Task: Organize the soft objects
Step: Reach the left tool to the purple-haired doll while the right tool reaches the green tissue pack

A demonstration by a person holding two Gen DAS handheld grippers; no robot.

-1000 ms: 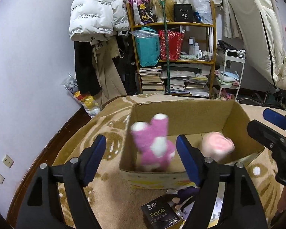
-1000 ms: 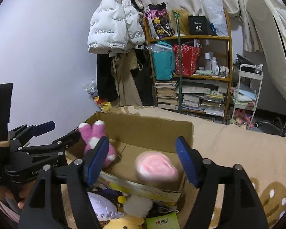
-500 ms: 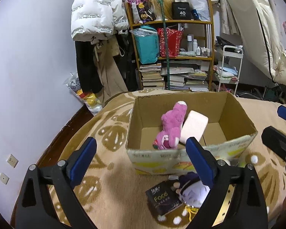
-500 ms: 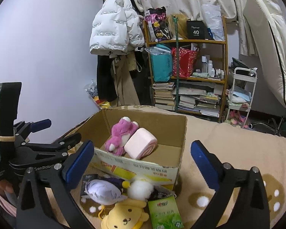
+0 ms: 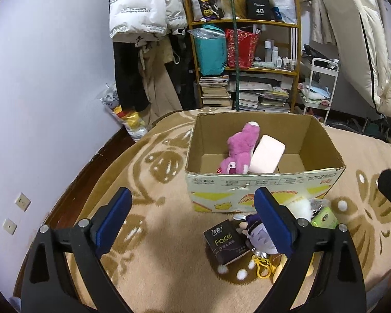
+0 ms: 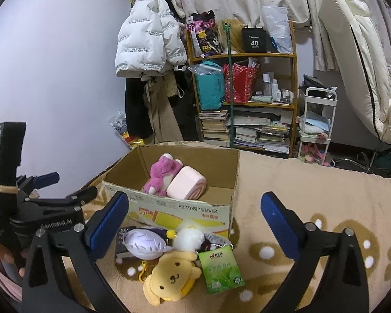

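Bedroom floor, both wrist cams: at 9 o'clock in the right view, the left black two-finger gripper w/ blue pads (image 6: 73, 185) sits low beside the open brown cardboard box (image 6: 229, 174); in its own view its jaws are spread wide, nothing between them. The box stands on the tan patterned blanket (image 5: 156, 208). Inside it, a pink plush bear (image 6: 163, 174) leans against the back-left wall, touching a pale pink roll-shaped cushion (image 6: 186, 186) on its right.

In front of the box, toward 6 o'clock, the unsorted pile: a black tissue pack marked "Face" (image 5: 226, 241), a purple-and-white plush doll (image 6: 144, 242), a white fluffy pom-pom (image 6: 189, 238), a yellow plush dog (image 6: 170, 276) and a green tissue pack (image 6: 220, 268), all touching or just beside one another.

The right black two-finger gripper w/ blue pads (image 6: 194, 221) hangs above this pile, fingers wide apart & gripping nothing. At 12 o'clock, a wooden shelf of books and bags (image 6: 245, 99); a white puffer jacket (image 6: 146, 44) hangs at 11.
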